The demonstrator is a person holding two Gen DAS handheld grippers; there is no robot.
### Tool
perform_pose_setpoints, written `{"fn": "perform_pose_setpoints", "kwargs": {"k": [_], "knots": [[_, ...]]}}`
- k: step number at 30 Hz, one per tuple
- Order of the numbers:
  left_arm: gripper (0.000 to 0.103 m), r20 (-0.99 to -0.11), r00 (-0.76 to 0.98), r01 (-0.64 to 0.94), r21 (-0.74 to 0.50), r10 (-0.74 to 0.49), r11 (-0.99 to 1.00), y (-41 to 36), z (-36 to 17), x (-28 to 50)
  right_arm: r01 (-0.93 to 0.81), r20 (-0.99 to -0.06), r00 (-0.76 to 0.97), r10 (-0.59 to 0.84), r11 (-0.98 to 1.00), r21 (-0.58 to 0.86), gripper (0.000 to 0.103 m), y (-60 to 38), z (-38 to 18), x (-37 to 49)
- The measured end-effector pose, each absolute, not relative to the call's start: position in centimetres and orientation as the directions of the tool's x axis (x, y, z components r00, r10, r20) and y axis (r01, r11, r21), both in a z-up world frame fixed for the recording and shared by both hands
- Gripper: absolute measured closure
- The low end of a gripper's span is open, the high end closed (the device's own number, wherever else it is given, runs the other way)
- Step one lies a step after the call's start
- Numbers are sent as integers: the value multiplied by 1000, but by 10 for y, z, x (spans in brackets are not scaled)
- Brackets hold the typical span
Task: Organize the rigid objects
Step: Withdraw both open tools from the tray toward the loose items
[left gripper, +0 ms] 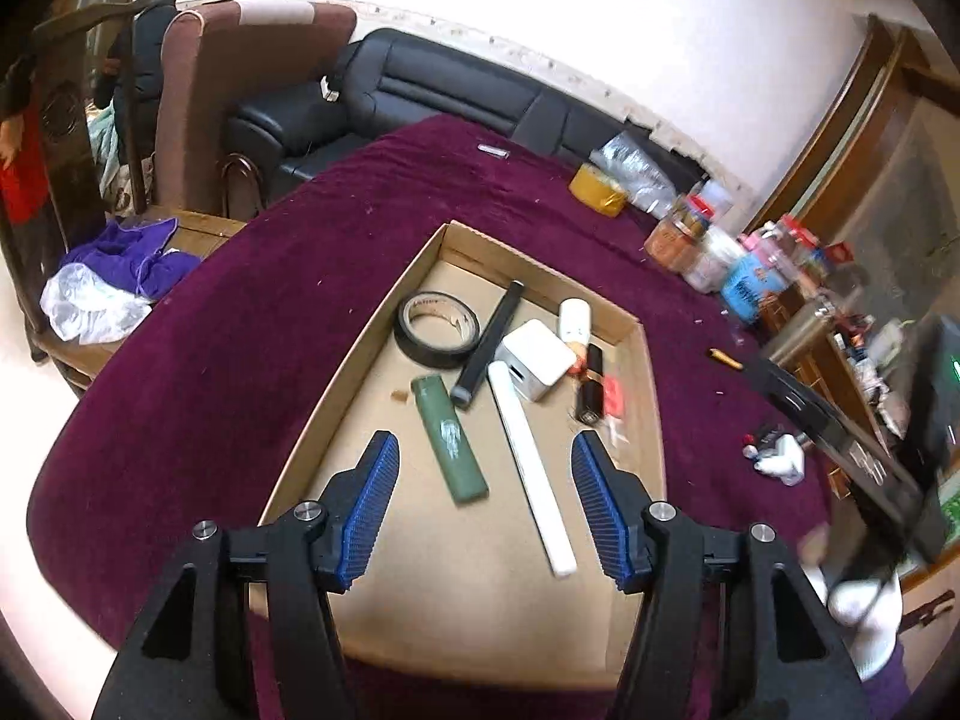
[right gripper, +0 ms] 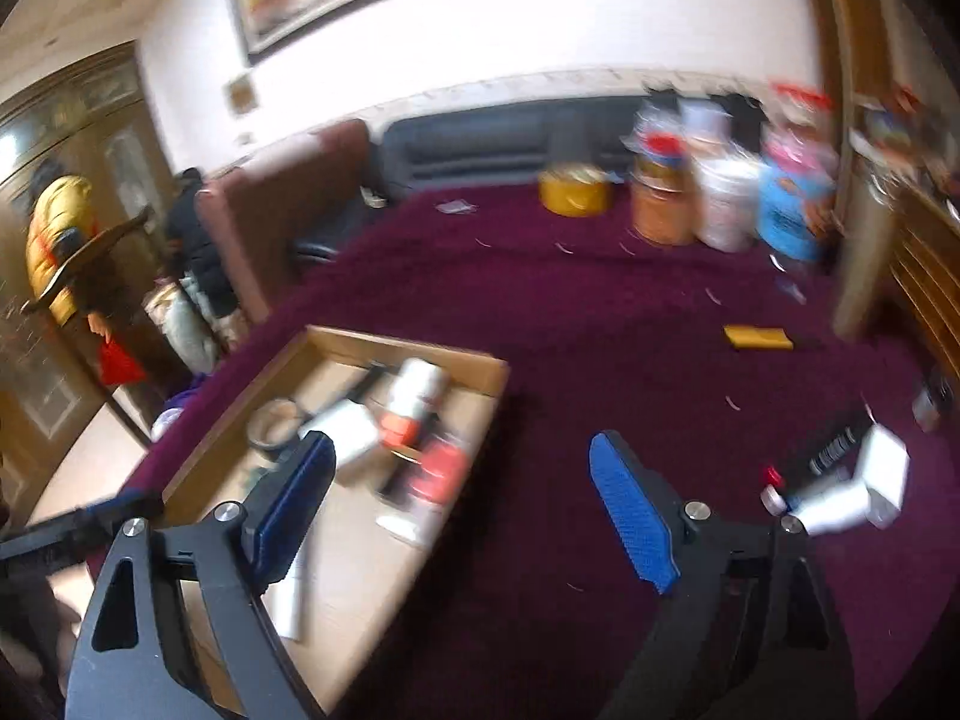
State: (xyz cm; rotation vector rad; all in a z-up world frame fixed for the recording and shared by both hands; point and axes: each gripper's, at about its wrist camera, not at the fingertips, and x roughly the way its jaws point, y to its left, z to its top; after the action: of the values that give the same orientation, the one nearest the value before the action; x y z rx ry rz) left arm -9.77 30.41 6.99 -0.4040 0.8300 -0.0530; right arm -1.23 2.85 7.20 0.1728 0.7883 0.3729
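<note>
A shallow cardboard box (left gripper: pixel 649 396) lies on the purple tablecloth (left gripper: pixel 240 324). It holds a black tape roll (left gripper: pixel 436 329), a green lighter (left gripper: pixel 450 438), a black tube (left gripper: pixel 489 343), a long white stick (left gripper: pixel 531 474), a white cube adapter (left gripper: pixel 536 359), a white bottle (left gripper: pixel 574 317) and a black lipstick (left gripper: pixel 591 381). My left gripper (left gripper: pixel 486 450) is open and empty above the box's near half. My right gripper (right gripper: pixel 462 468) is open and empty over the box's right edge (right gripper: pixel 480 372). A white charger (right gripper: pixel 864 486) and a yellow object (right gripper: pixel 757 337) lie on the cloth to the right.
Jars and containers (right gripper: pixel 720 198) and a yellow tape roll (right gripper: pixel 573 189) stand at the table's far edge. A black sofa (left gripper: pixel 420 90) and a chair (left gripper: pixel 198 108) are behind the table. A wooden cabinet (right gripper: pixel 924 276) is at the right. The right wrist view is motion-blurred.
</note>
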Motion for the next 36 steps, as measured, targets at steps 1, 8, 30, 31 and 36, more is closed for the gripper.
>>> {"fn": "perform_pose_setpoints", "kwargs": {"k": [1,8,30,31,36], "knots": [[49,-719,664,-120,-376,-208,919,305,67,-88,-237,-666,621,413,909,343,15,13,63,-10],[49,-778,548,-260,-508,-307,821,325,20,-3,-126,-679,633,371,915,383,16,-44,44,-24],[90,-915,361,57,-170,-179,984,225,28,-73,-127,-677,626,386,908,400,16,-73,25,-41],[88,-915,360,60,-174,-184,983,221,24,-69,-130,-677,626,386,908,397,16,-74,26,-44],[88,-906,423,-24,-41,-27,999,222,28,-46,-137,-653,681,330,934,329,16,-88,41,-68]]}}
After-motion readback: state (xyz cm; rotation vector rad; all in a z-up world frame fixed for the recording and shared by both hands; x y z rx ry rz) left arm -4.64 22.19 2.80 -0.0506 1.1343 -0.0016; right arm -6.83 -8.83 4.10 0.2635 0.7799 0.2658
